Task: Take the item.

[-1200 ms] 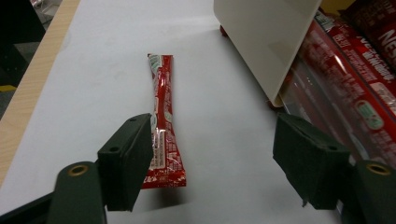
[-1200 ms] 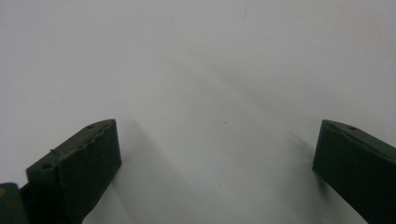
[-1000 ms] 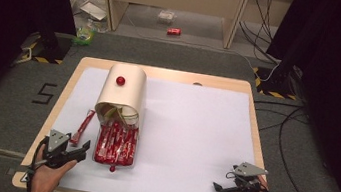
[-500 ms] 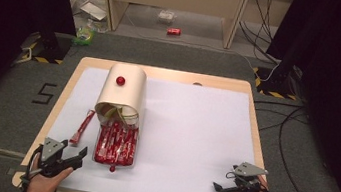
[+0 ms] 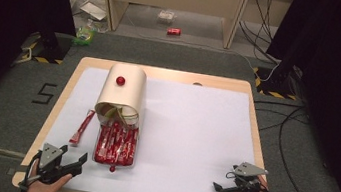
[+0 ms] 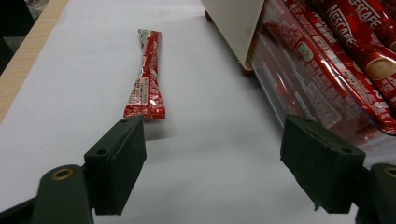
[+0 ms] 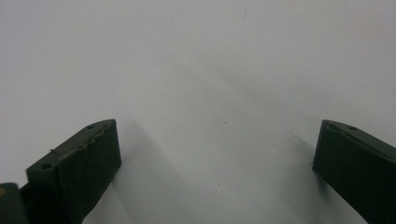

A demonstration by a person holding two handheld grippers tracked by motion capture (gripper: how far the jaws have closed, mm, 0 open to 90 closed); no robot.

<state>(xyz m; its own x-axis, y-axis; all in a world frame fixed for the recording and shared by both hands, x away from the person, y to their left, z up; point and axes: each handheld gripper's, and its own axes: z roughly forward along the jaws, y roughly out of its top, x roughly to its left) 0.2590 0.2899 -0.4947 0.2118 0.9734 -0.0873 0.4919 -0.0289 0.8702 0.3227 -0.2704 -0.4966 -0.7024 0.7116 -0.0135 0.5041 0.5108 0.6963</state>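
A cream box (image 5: pixel 123 92) with a red knob (image 5: pixel 120 80) lies on the white sheet. A clear tray (image 5: pixel 116 143) full of red Nescafe sachets (image 6: pixel 327 56) sticks out of its near end. One loose red sachet (image 5: pixel 82 126) lies flat to the left of the tray, and it lies just beyond my left jaw in the left gripper view (image 6: pixel 147 77). My left gripper (image 5: pixel 79 160) sits near the front left edge; its jaws have just been opening and hold nothing (image 6: pixel 212 140). My right gripper (image 5: pixel 218 189) rests at the front right, open over bare sheet (image 7: pixel 217 128).
A small red ball (image 5: pixel 112 168) sits at the tray's near end. The wooden table edge (image 5: pixel 36 153) runs close to the left of my left hand. Cables and a red can (image 5: pixel 173 31) lie on the floor beyond the table.
My left gripper has drawn back toward the near edge, away from the tray and the loose sachet, with its jaws a little wider. The right gripper has stayed put.
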